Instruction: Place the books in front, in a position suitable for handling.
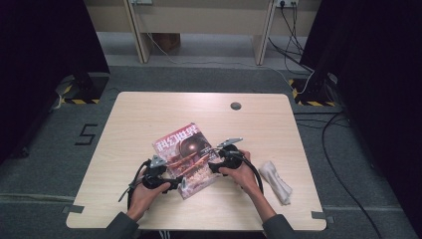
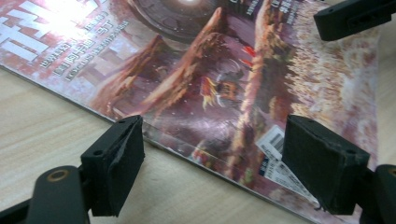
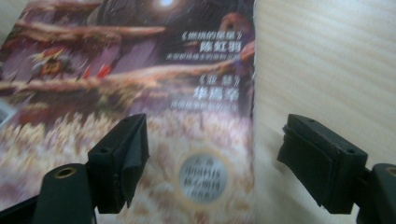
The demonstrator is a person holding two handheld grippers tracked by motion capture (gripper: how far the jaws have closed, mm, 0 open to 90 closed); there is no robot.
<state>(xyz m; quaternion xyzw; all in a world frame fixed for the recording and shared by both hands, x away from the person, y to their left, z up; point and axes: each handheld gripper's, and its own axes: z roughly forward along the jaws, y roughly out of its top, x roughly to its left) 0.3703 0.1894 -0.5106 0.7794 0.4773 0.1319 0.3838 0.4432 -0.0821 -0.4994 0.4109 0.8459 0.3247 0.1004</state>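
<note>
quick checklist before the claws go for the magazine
1. Magazine lies flat and closed on the table: ok.
2. Left claw open, straddling the magazine's near edge: ok.
3. Right claw open, astride the magazine's side edge: ok.
4. Either claw already gripping the cover: not ok, pads are apart.
5. White cloth clear of the magazine: ok.
6. Whether the cover edge is lifted enough to pinch: cannot tell.

Non-task items: white cloth (image 1: 276,181), crumpled, lying on the wooden table (image 1: 149,109) just right of the right-hand fingers. Round grey cable grommet (image 1: 236,105) in the tabletop, well beyond the fingers. Grey carpet (image 1: 45,149) marked "5" (image 1: 86,134), far left.
</note>
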